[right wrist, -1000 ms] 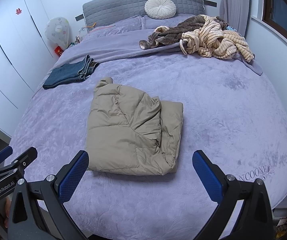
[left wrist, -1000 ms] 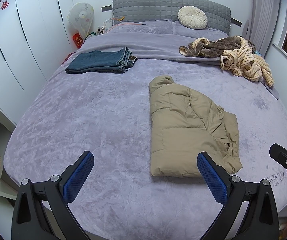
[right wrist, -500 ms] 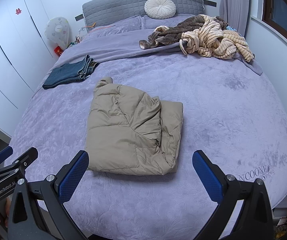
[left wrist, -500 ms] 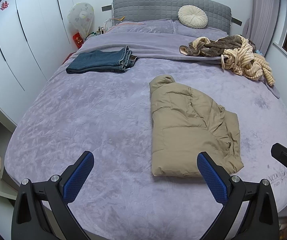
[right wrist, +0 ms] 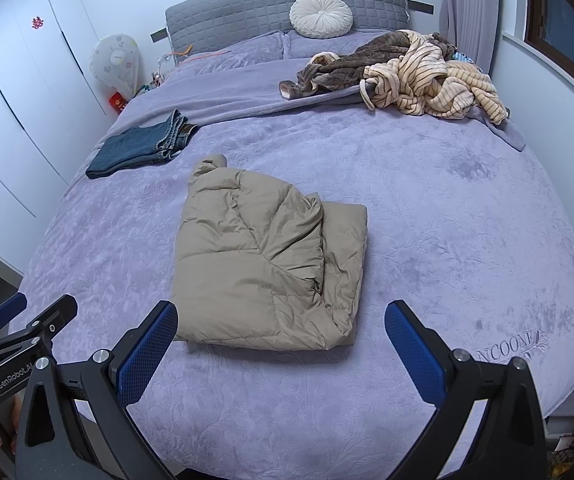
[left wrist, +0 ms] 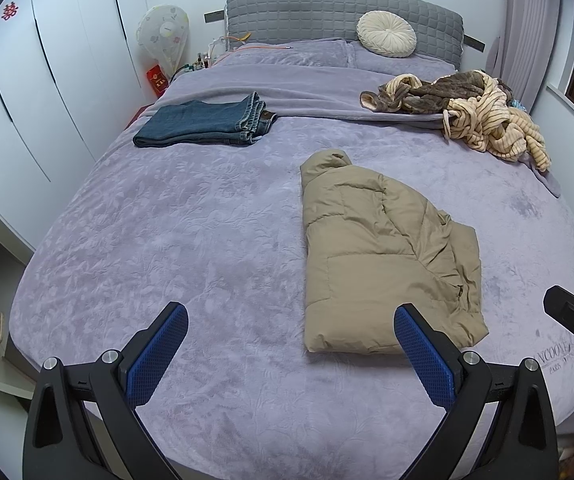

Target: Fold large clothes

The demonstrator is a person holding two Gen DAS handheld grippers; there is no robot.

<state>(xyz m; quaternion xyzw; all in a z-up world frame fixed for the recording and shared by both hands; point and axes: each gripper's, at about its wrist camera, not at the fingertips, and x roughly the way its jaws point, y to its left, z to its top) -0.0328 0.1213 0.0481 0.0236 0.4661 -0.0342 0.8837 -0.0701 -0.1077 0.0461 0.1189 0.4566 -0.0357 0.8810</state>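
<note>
so, a puffy tan quilted jacket (left wrist: 383, 256) lies folded into a rough rectangle on the plush lilac bed cover (left wrist: 191, 240), embossed with a leafy pattern — toward the foot edge, collar end pointing at the grey padded headboard (left wrist: 327, 12). the left gripper (left wrist: 291, 344) hangs over the foot edge with its blue, finely dimpled pads spread wide and nothing in them; the jacket's near hem sits just beyond its right-hand finger. the right gripper (right wrist: 281, 342) is likewise wide apart and empty, the hem between its fingers but not touched. folded denim jeans (left wrist: 207, 124) rest near the bed's left edge; a crumpled heap of striped and brown fleece robes (right wrist: 403, 72) sits by the right edge — individual pieces hard to separate. a round pleated cream cushion (right wrist: 321, 16) leans on the headboard.
</note>
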